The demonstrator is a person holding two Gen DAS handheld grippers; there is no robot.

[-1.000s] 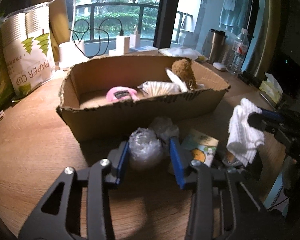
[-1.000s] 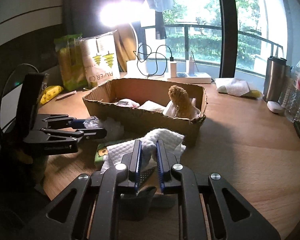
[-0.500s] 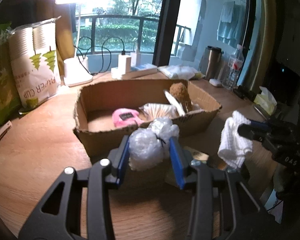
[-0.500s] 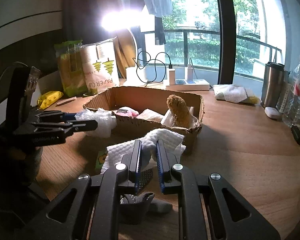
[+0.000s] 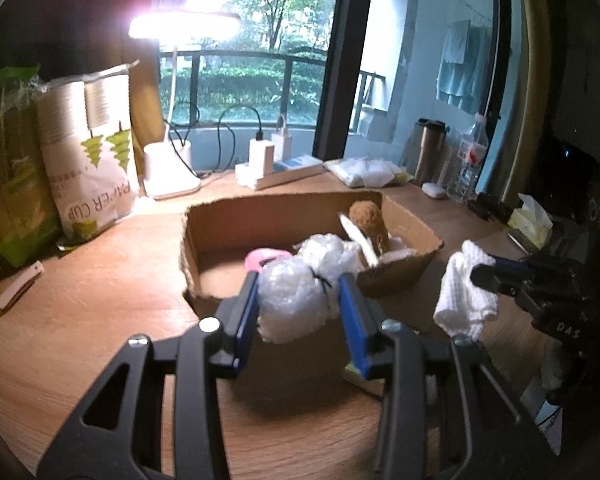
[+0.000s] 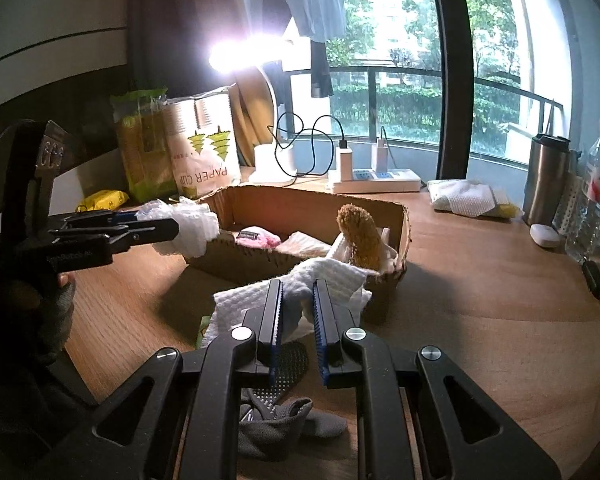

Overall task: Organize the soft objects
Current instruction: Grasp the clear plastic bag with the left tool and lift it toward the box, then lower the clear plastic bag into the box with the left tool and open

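A: What is the left gripper (image 5: 300,304) carrying?

B: Its jaws are clamped on a bubble wrap bundle (image 5: 296,300), held in the air just at the near rim of the cardboard box (image 5: 268,212). From the right wrist view the same bundle (image 6: 188,228) hangs over the box's left end.

A: And the right gripper (image 6: 296,312)?

B: Its jaws pinch a white cloth (image 6: 324,280), raised above the counter (image 6: 480,320) near the box's right end, with the cloth draping down on both sides.

A: What lies inside the box?

B: A pink item (image 6: 258,238), a white packet (image 6: 304,244) and a brown fuzzy thing (image 6: 358,240) standing upright at the right end.

A: Anything left on the counter?

B: A grey glove (image 6: 284,420) lies under the right gripper, close to the near edge. Far left stands a paper cup pack (image 5: 96,152), beside a lit desk lamp (image 5: 180,28).
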